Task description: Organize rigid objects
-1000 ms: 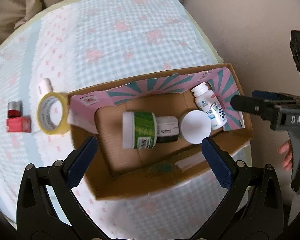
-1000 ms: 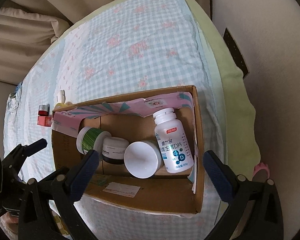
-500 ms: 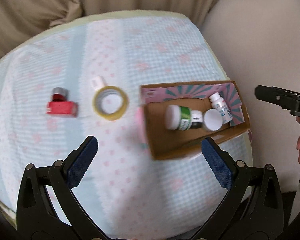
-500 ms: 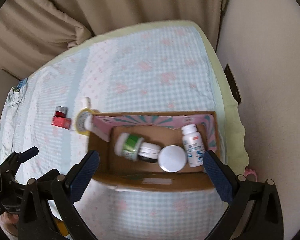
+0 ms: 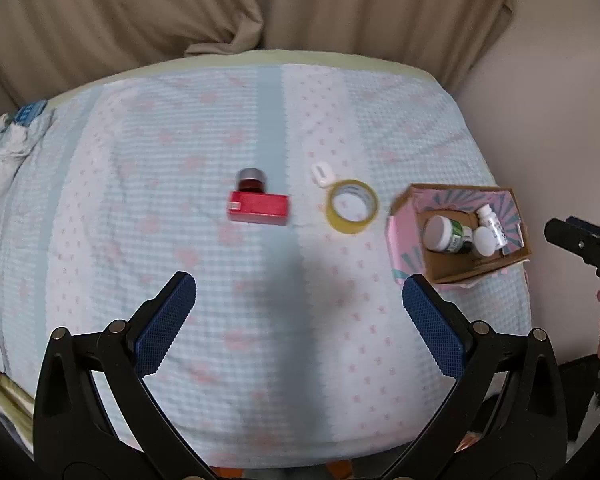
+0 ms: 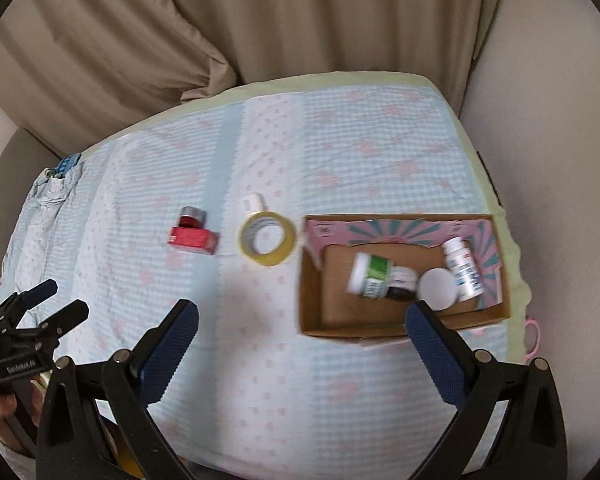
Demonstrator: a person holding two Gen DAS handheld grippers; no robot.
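A cardboard box (image 6: 340,326) (image 5: 460,274) stands at the right end of a checked cloth. In it lie a green-labelled jar (image 6: 370,274), a dark jar (image 6: 402,282), a white lid (image 6: 438,290) and a white pill bottle (image 6: 462,266). On the cloth to its left lie a yellow tape roll (image 5: 352,206) (image 6: 266,238), a small white cap (image 5: 322,172), a red box (image 5: 258,208) (image 6: 194,238) and a dark red bottle (image 5: 251,180). My left gripper (image 5: 298,316) and right gripper (image 6: 300,334) are open, empty and high above the cloth.
The cloth-covered surface (image 5: 180,160) ends at a beige curtain (image 5: 260,8) at the back and a pale wall (image 6: 560,200) on the right. A bunched blue fabric (image 6: 54,188) lies at the far left edge.
Both grippers have pulled up and back from the box, which now looks much smaller. The left gripper has swung left, so the red box and tape sit near its centre.
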